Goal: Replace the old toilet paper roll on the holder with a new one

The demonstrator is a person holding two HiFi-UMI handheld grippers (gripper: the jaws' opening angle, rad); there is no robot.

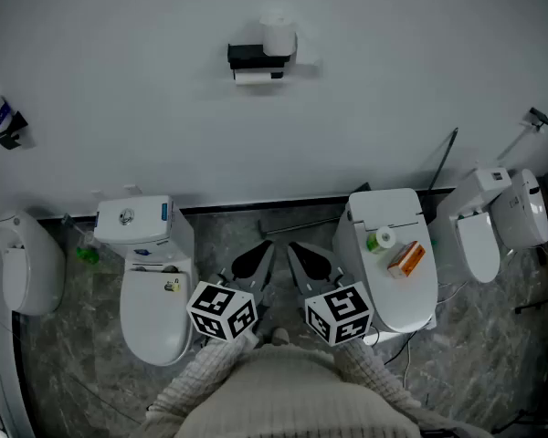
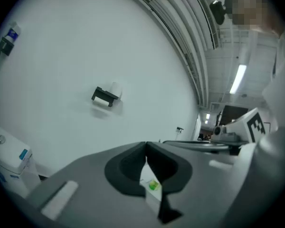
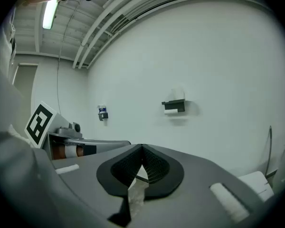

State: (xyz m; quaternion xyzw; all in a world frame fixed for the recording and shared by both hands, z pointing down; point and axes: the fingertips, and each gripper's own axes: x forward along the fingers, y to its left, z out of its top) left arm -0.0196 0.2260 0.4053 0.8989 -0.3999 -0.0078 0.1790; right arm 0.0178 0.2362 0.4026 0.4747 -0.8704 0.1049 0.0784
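A black toilet paper holder [image 1: 254,57] is fixed high on the white wall, with a nearly used-up white roll [image 1: 253,78] hanging under it. A fuller white roll [image 1: 279,35] stands on top of the holder. The holder [image 2: 103,97] shows far off in the left gripper view, and the holder [image 3: 175,106] shows far off in the right gripper view too. My left gripper [image 1: 265,250] and right gripper [image 1: 298,250] are held side by side close to my body, well short of the wall. Both point toward it. The jaws of each meet at the tips with nothing between them.
A white toilet [image 1: 155,286] stands left of the grippers. Another toilet [image 1: 411,299] stands to the right, with a green item [image 1: 381,240] and an orange box [image 1: 406,259] on its lid. A urinal [image 1: 23,267] is at the far left, and another fixture [image 1: 493,226] at the far right. A small dispenser [image 1: 5,121] hangs on the wall.
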